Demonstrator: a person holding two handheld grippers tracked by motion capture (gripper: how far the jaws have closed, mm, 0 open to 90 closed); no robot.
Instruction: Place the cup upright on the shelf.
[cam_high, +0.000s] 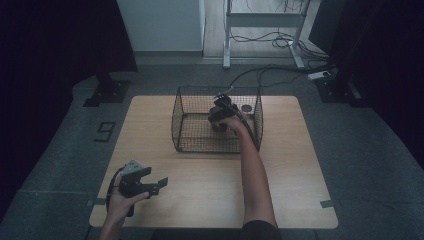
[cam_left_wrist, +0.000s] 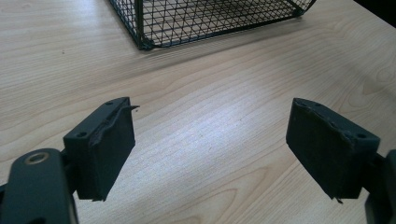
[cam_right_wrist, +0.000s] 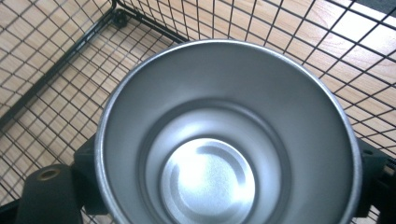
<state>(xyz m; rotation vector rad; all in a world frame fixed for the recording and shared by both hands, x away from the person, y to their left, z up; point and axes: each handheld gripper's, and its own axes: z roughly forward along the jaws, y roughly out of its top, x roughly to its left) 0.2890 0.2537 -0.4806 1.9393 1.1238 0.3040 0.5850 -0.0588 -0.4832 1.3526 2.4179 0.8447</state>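
High view. We see a wooden table (cam_high: 210, 170) with a black wire basket (cam_high: 190, 122) standing on its far half. The right hand (cam_high: 231, 123) reaches over the near wall into the basket, holding the right gripper (cam_high: 218, 116) low inside it, toward the right side. What sits between its jaws is too dark and small to tell here. A small round dark object (cam_high: 247, 108) lies near the basket's far right corner; we cannot tell if it is inside. The left hand (cam_high: 119, 202) holds the left gripper (cam_high: 159, 183) above the near left corner of the table, well apart from the basket, jaws spread and nothing between them. Beyond the table we note grey floor, cables (cam_high: 270, 70) and a white frame (cam_high: 262, 22).

Left gripper view. We see the left gripper (cam_left_wrist: 210, 140) with its two black pads (cam_left_wrist: 109, 149) standing wide apart, bare table (cam_left_wrist: 210, 93) between them. A corner of the basket (cam_left_wrist: 196, 18) shows at the top.

Right gripper view. We see a steel cup (cam_right_wrist: 229, 140), open mouth toward the camera, empty, upright. The right gripper (cam_right_wrist: 229, 186) is clenched on it, a jaw pressing each side of its wall. Basket mesh (cam_right_wrist: 56, 65) lies behind and below the cup, with table wood under the mesh.
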